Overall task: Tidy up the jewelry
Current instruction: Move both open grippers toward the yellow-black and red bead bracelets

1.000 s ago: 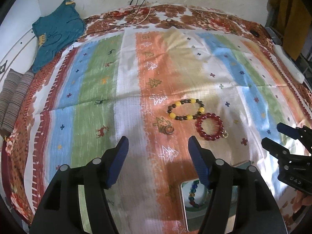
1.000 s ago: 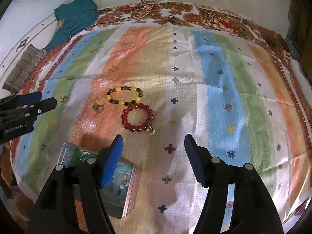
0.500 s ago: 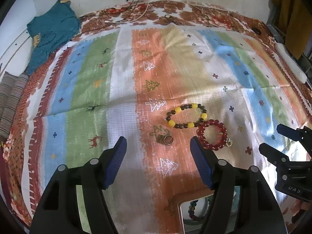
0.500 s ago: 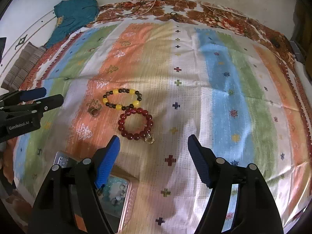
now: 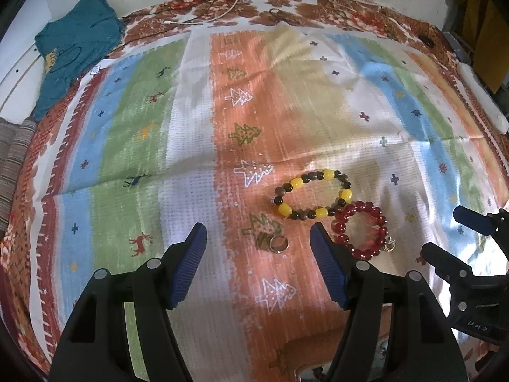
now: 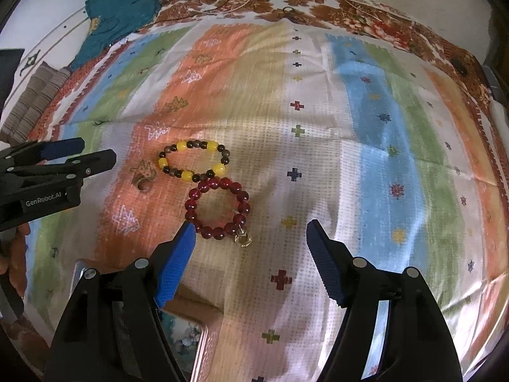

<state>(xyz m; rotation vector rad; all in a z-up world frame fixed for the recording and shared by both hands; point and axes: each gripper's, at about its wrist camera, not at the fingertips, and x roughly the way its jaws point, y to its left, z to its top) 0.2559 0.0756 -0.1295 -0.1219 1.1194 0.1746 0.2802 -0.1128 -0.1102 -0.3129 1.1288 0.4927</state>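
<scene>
From the left wrist view, the left gripper point(image 5: 258, 246) hung above the striped, patterned bedspread point(image 5: 127, 159) with its blue-padded jaws spread wide and nothing between them. A small metal ring point(image 5: 279, 244) lay on the orange stripe directly ahead, framed between the fingertips, which suggested this gripper was lined up to take it. Beyond it lay a bracelet of yellow and dark brown beads point(image 5: 313, 198), and touching that on the near right side was a bracelet of dark red glass beads point(image 5: 361, 230) with a small gold charm. All three pieces lay loose and flat, close together, presumably set out for sorting. At the bottom edge, a sliver of the metal-rimmed jewelry box point(image 5: 310, 375) showed, mostly hidden behind the right finger. The right gripper point(image 5: 445, 235) appeared at the right edge, also parted.

From the right wrist view, the right gripper point(image 6: 249, 245) was released too, holding nothing, its jaws wide. The red bracelet point(image 6: 218, 210) sat just ahead of its left fingertip, the charm pointing toward the gap, so this gripper seemed aimed at it. The yellow and brown bracelet point(image 6: 192, 160) touched the red one's far side, with the ring point(image 6: 143, 185) to the left, apart from both. The box point(image 6: 200, 347) lay near, under the left finger, placed handy for drop-offs. The left gripper point(image 6: 95, 152) reached in from the left. A teal garment point(image 6: 121, 12) lay far off at the bed's edge.
</scene>
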